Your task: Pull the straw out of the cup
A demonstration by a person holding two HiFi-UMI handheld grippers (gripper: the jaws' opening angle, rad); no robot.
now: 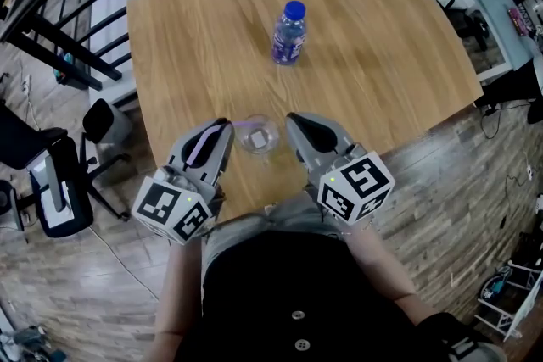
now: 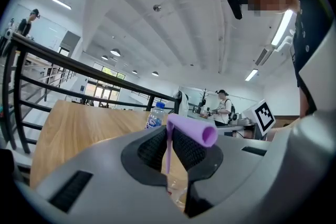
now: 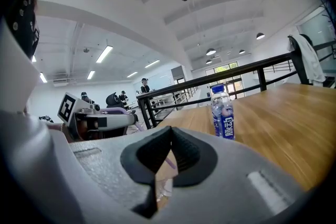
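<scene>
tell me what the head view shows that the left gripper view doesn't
Only the head view: the whole table edge to edge, the plank floor, and the clear cup seen from above between the left hand-held gripper and the right hand-held gripper.
Only the left gripper view: the left hand-held gripper's pads pressed on the purple straw, the straw's open bent end facing the camera, and the ceiling lights.
Both: the purple straw, the blue-capped bottle and the wooden table.
</scene>
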